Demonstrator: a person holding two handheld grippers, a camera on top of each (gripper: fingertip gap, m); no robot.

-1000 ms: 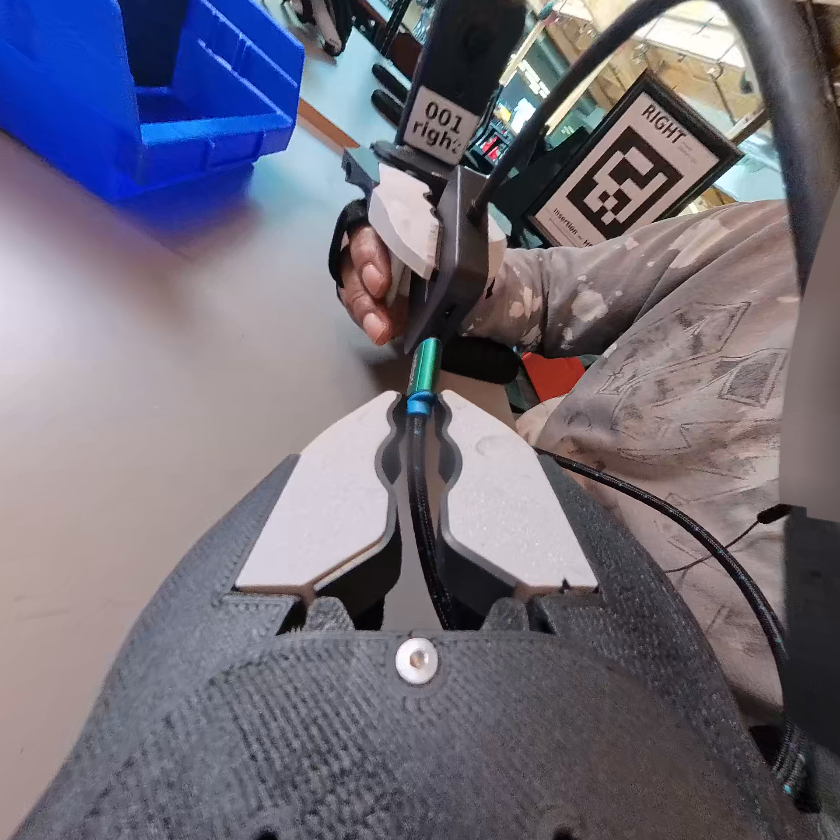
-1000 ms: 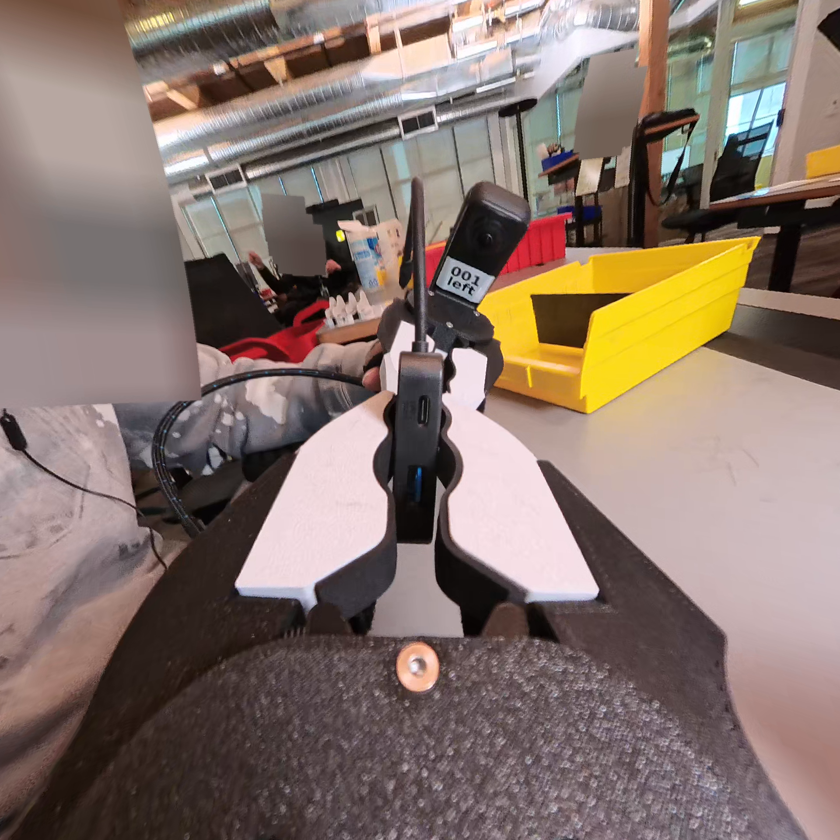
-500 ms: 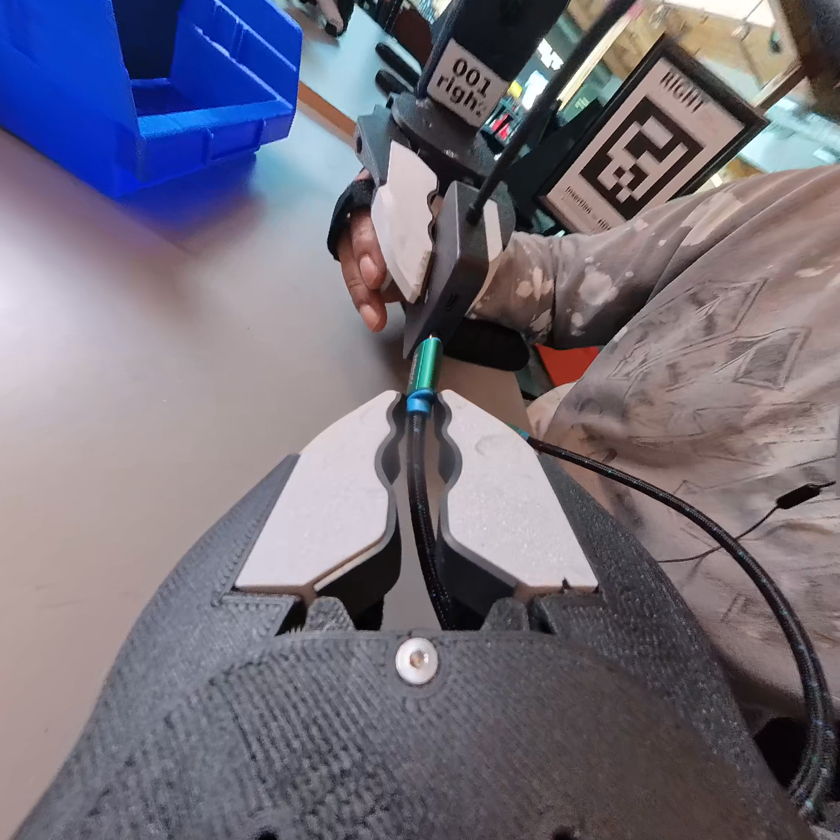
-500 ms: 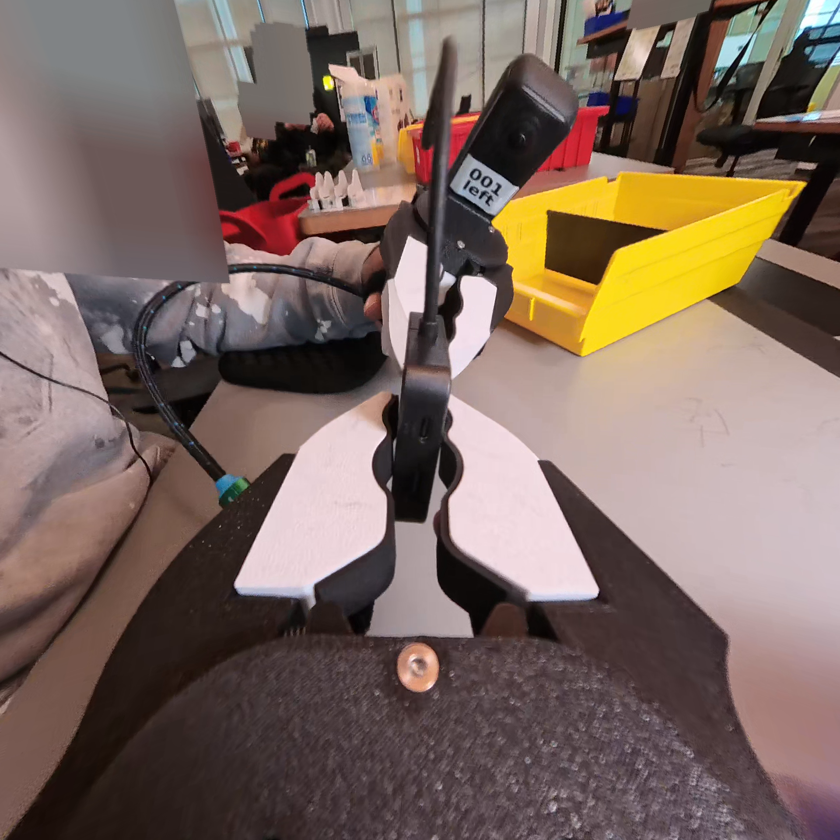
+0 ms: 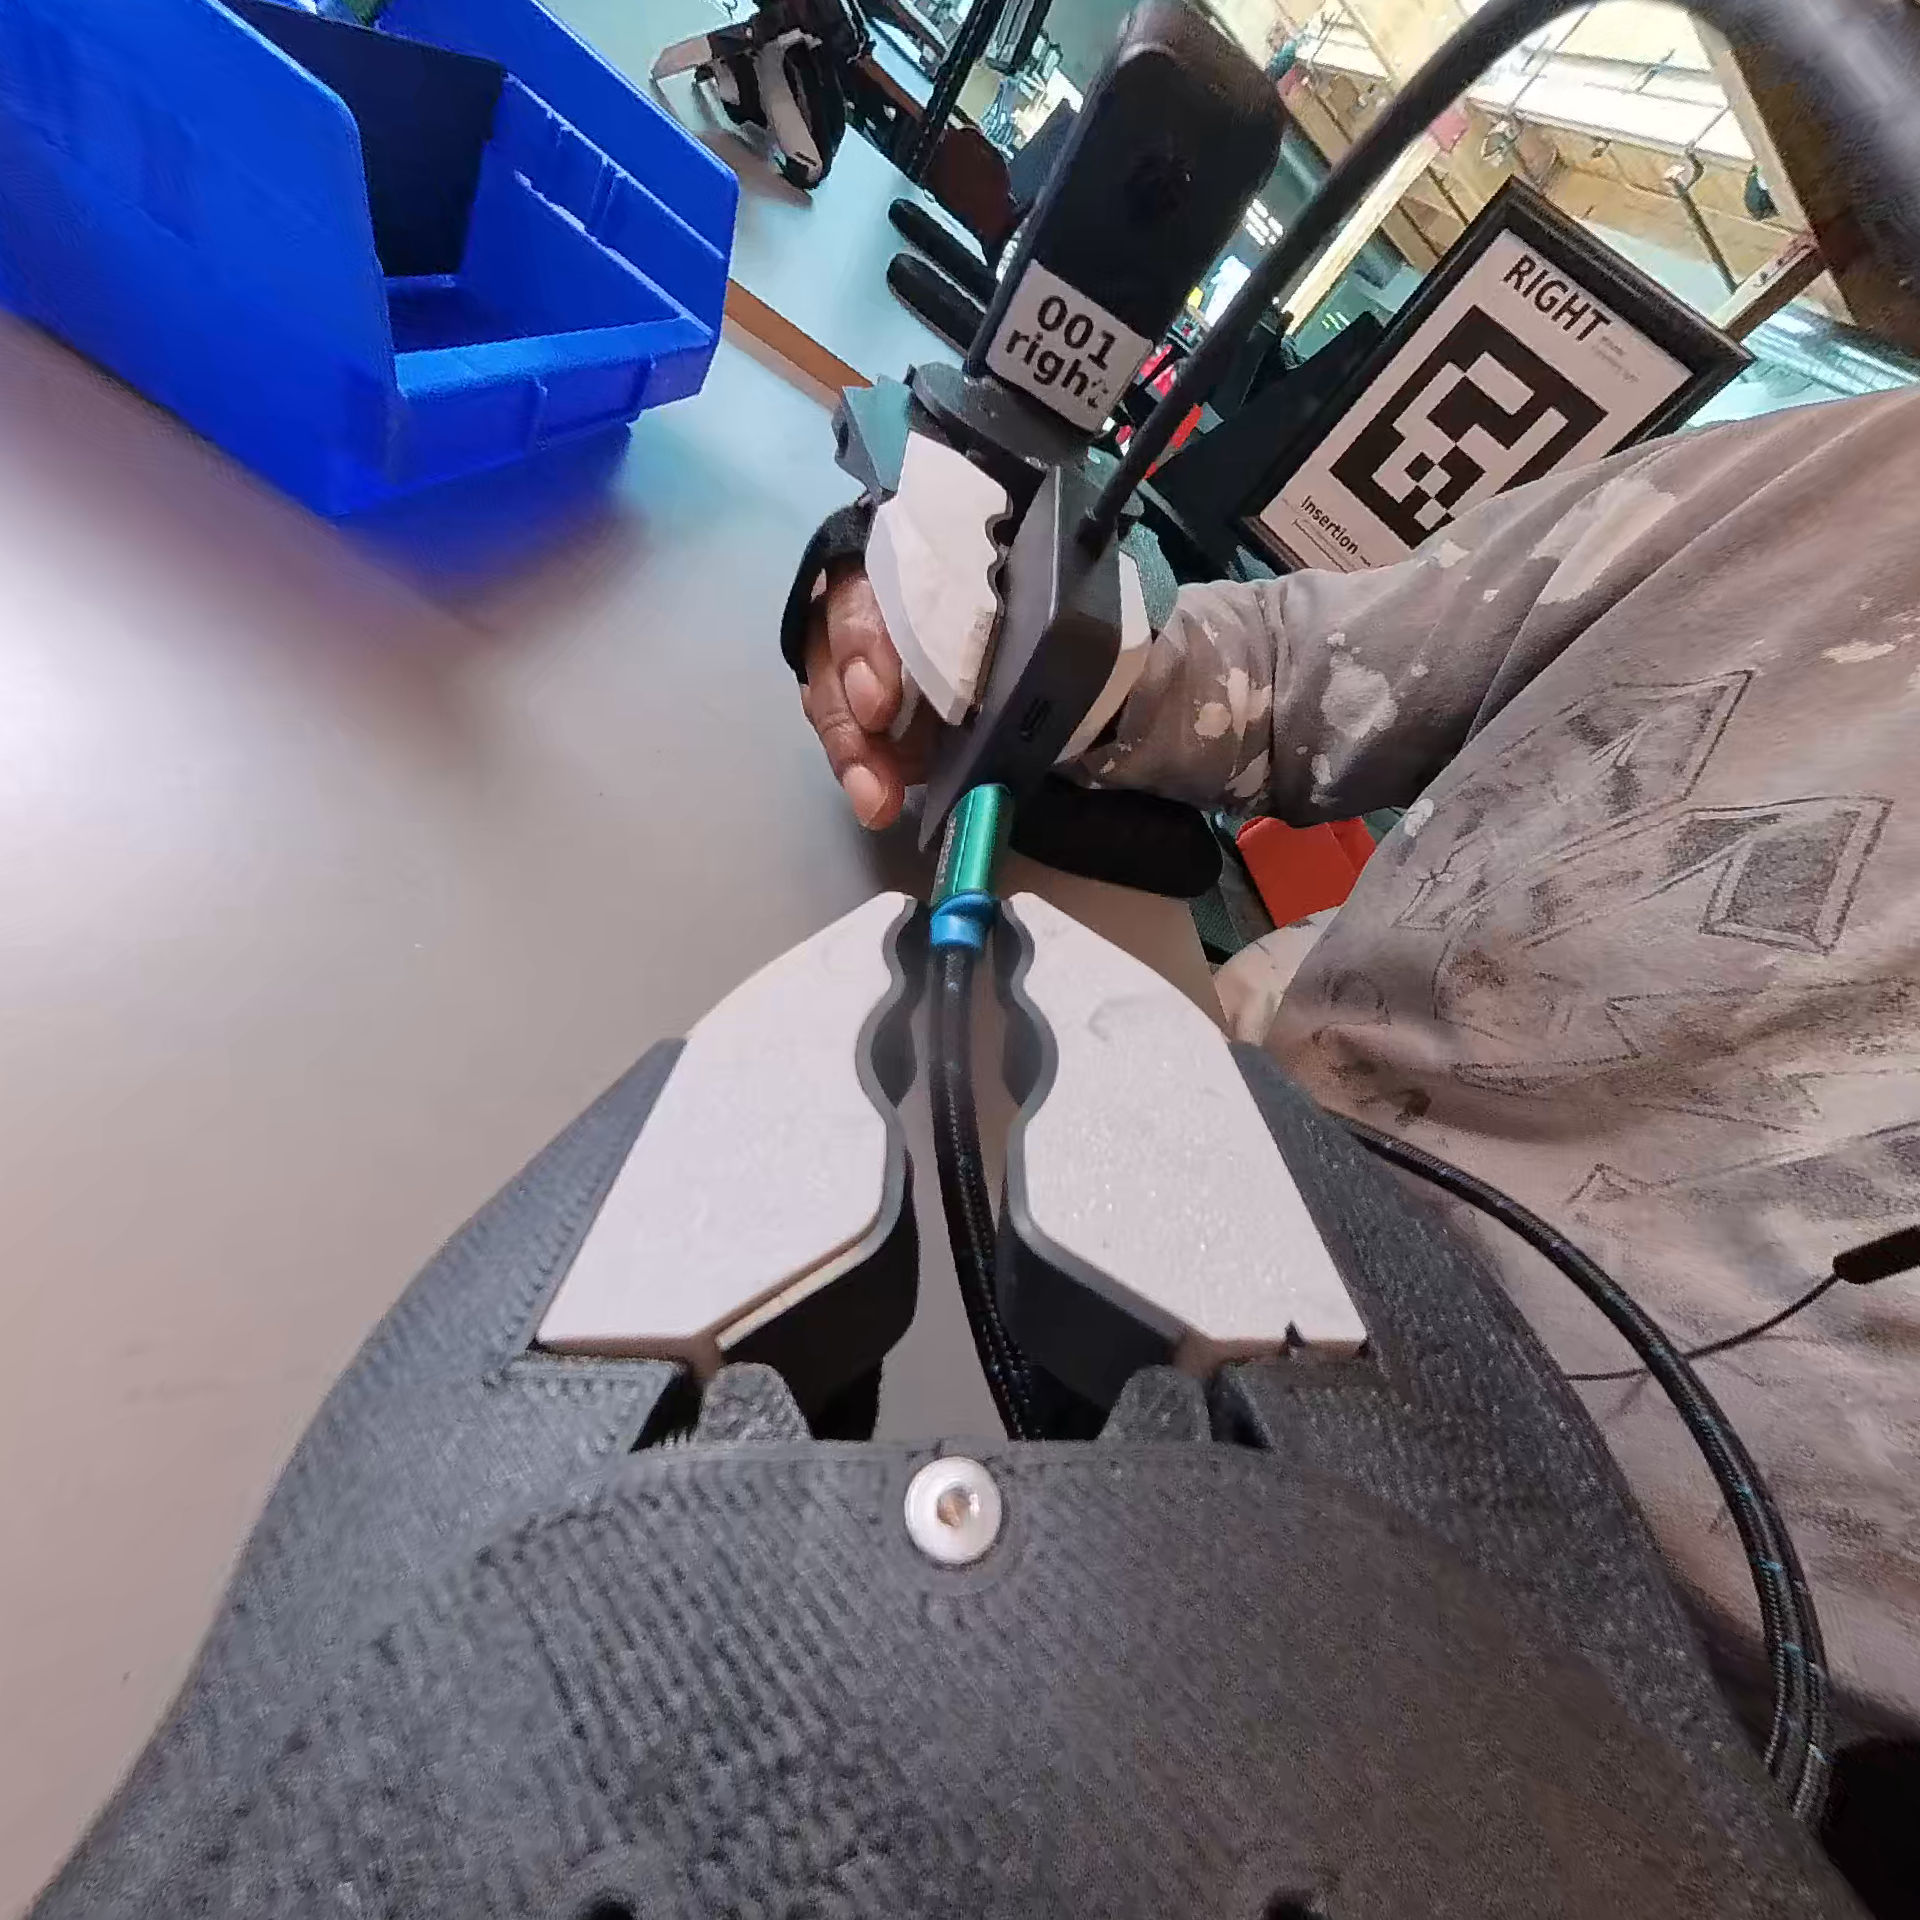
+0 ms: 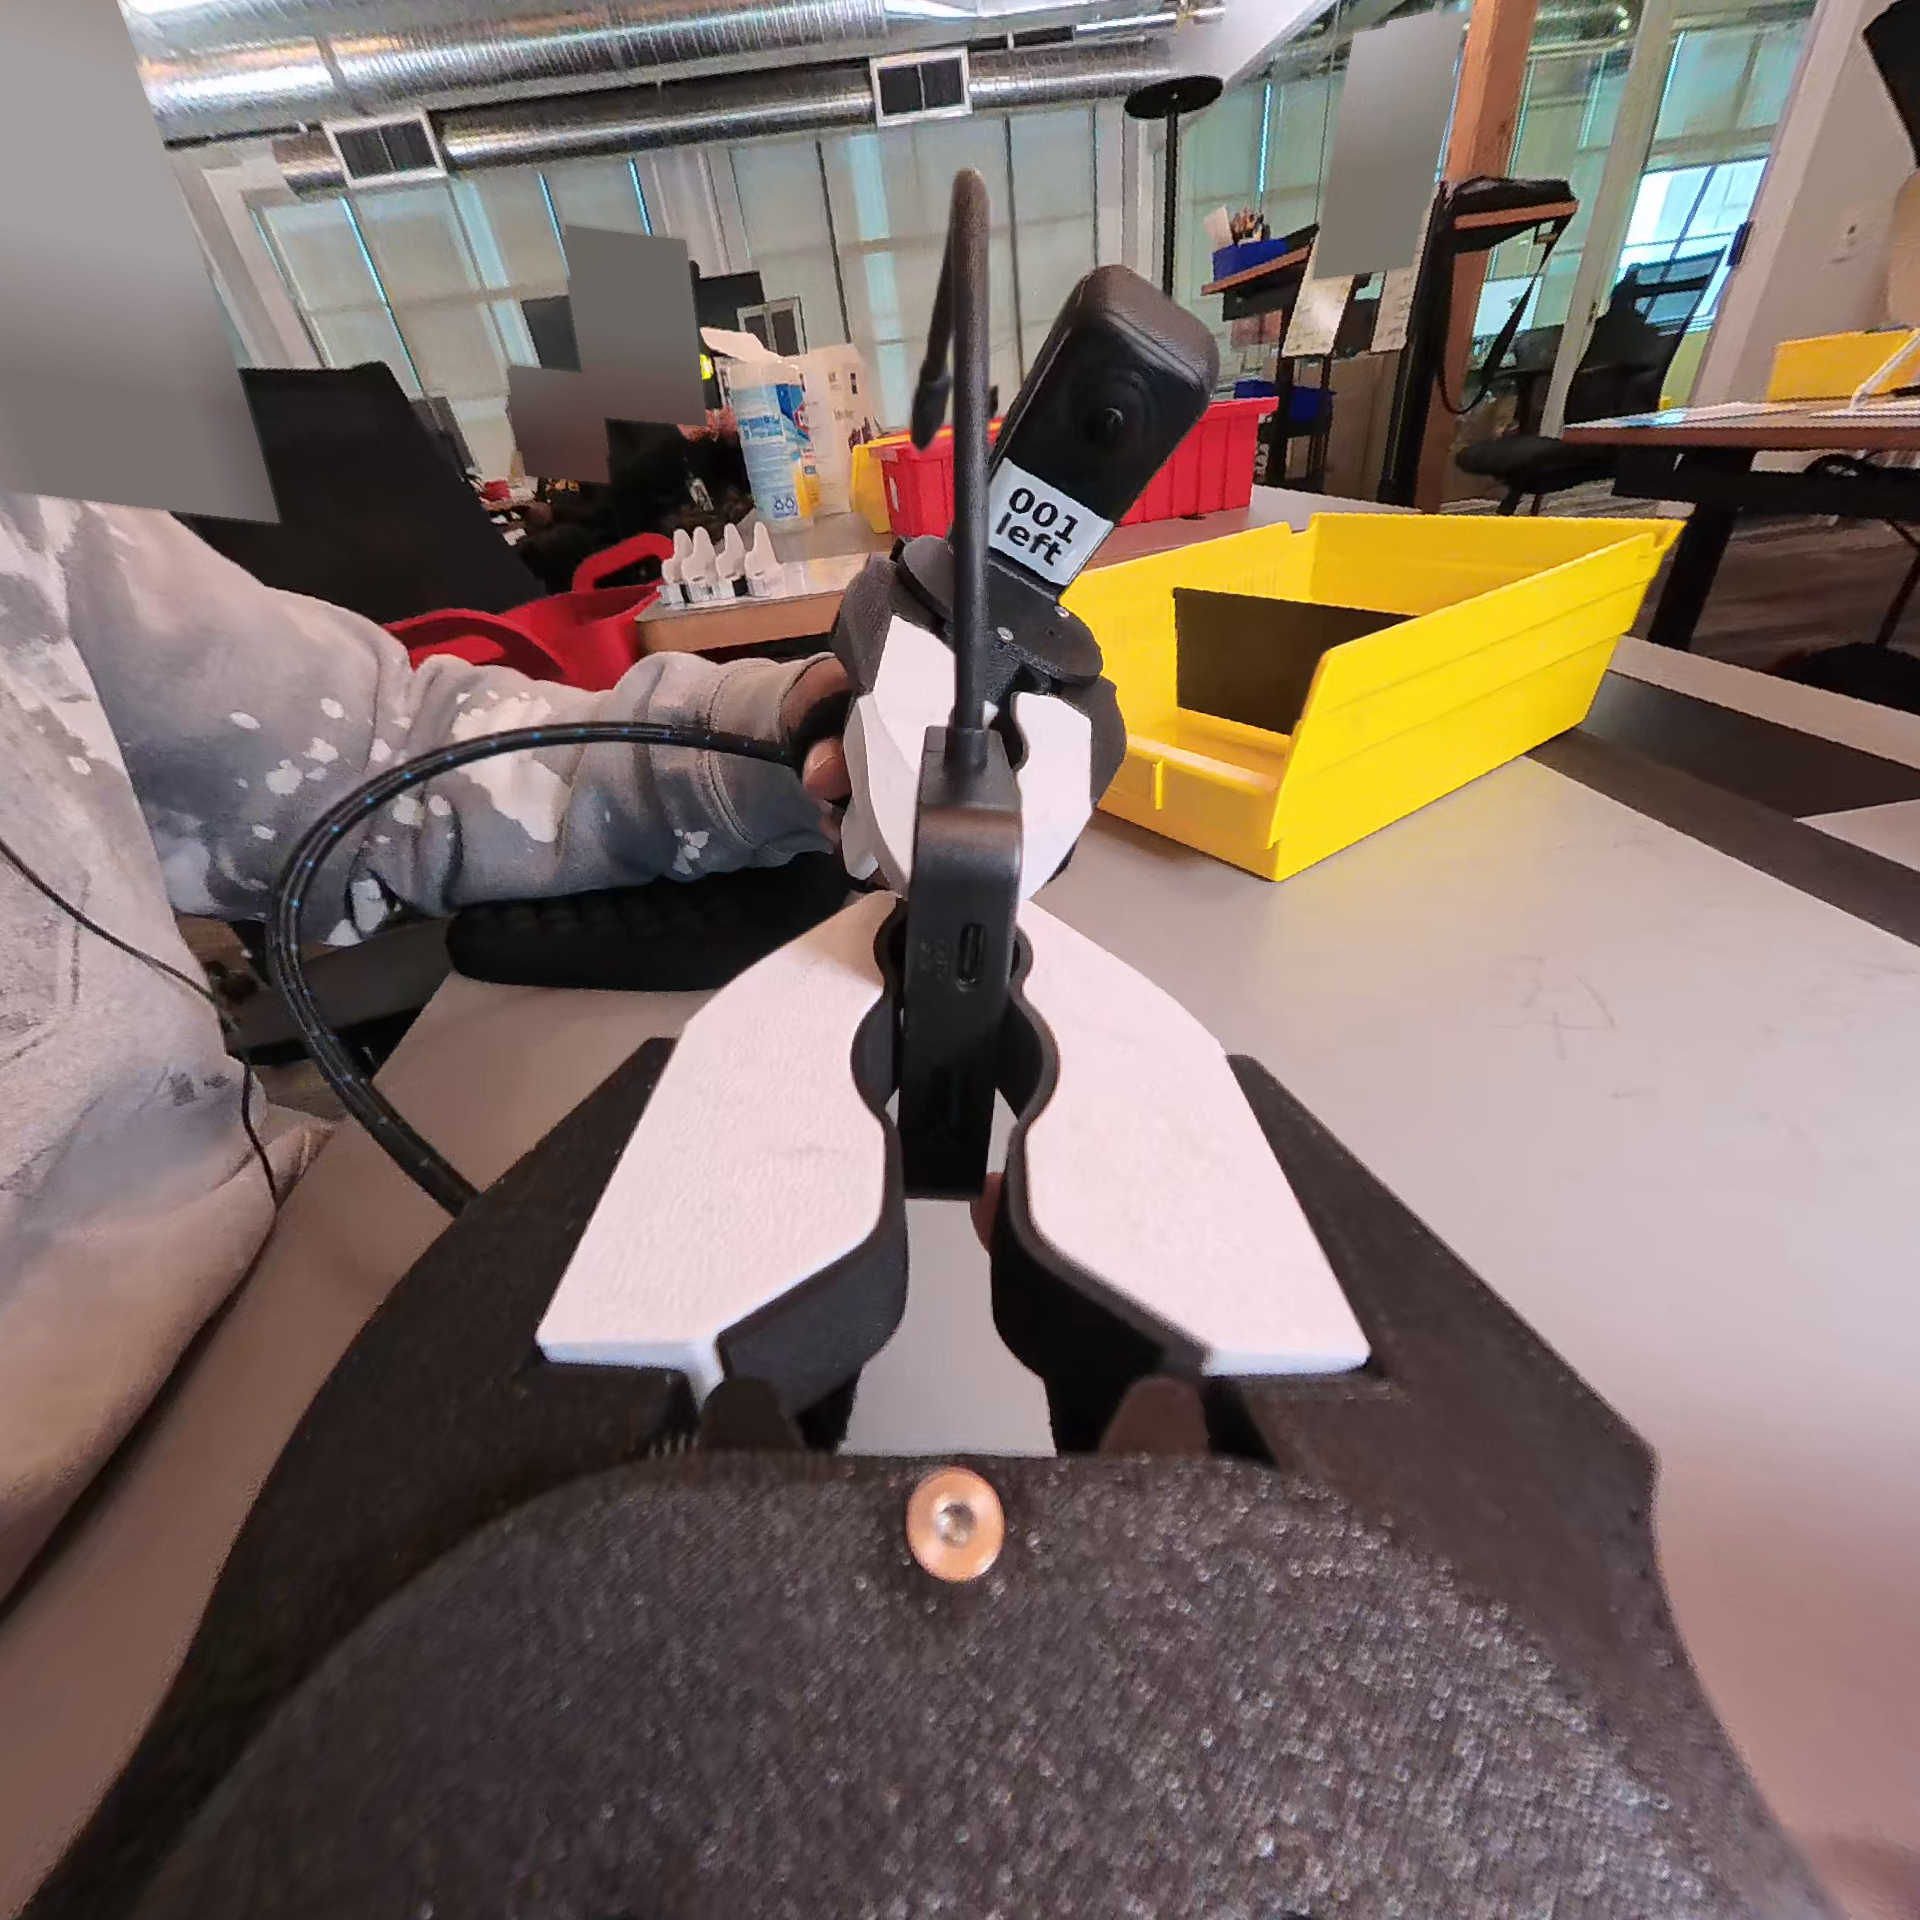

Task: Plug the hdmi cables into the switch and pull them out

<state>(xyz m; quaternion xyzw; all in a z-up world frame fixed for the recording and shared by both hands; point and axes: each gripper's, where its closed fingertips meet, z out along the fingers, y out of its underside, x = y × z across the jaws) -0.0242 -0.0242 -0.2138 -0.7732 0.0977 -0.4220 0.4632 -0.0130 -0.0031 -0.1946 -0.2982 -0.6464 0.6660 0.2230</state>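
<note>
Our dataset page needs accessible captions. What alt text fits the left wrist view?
The left gripper clamps a black braided cable whose green metal plug meets the flat black switch held by the right gripper; a blue plastic bin sits behind.

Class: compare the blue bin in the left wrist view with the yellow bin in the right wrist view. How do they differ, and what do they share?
Colour: the blue bin is blue and the yellow bin is yellow. Side: the blue bin lies left of the facing tool, the yellow bin right of it. Shape: the yellow bin looks lower and wider, the blue bin deeper, though the wide lens may distort this. Both are open-fronted plastic bins on the table.
</note>
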